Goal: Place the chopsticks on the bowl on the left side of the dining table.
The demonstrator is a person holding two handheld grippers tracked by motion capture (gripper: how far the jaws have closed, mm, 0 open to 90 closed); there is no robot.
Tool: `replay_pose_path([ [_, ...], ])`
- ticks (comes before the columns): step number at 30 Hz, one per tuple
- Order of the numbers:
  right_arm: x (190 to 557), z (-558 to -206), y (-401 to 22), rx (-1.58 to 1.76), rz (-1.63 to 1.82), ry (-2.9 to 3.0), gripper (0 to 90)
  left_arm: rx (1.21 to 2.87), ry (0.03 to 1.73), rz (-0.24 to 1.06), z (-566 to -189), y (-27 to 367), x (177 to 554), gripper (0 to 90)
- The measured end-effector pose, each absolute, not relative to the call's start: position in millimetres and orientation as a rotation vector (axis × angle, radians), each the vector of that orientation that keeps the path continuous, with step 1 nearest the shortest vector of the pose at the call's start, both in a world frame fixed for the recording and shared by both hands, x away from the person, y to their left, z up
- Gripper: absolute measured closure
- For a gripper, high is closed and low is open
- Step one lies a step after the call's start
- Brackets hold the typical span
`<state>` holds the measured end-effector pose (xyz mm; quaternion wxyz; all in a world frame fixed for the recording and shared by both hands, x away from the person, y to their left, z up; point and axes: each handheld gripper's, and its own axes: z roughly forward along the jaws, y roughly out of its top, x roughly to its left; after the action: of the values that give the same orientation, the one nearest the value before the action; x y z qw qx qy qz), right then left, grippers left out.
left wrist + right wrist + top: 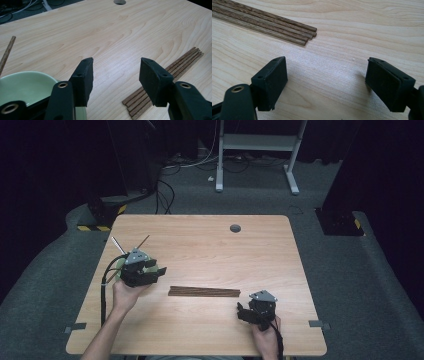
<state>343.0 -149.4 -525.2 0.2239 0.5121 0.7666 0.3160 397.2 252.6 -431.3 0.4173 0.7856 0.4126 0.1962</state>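
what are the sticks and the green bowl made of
The sticks: dark brown wood by the look, matte, with grain streaks along their length. The green bowl: probably glazed ceramic, possibly plastic; a smooth pale green surface with a soft sheen.

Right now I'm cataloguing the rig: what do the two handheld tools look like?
Both the left tool and the right tool are black, each with two blocky black padded jaws, a grey three-cornered plate on top and a trailing black cable. The forearms are bare, with no sleeves visible.
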Motion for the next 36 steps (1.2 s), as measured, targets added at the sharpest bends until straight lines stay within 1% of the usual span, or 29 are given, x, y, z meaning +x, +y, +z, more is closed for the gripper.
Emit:
replay_pose_path([
  [9, 343, -525, -149, 1.413, 0.872, 2.116, 17.0, 1.959, 1.026, 0.469, -434, 246, 398, 44.4],
  [21, 343, -525, -149, 1.412, 0.873, 2.116, 17.1, 1.982, 1.002, 0.475, -437, 231, 397, 44.3],
  [29, 343, -525, -150, 1.411, 0.873, 2.117, 17.1, 1.972, 0.989, 0.460, -439, 223, 397, 41.4],
  [36, 343, -525, -150, 1.411, 0.873, 2.117, 17.1, 1.960, 0.983, 0.427, -444, 216, 398, 41.3],
])
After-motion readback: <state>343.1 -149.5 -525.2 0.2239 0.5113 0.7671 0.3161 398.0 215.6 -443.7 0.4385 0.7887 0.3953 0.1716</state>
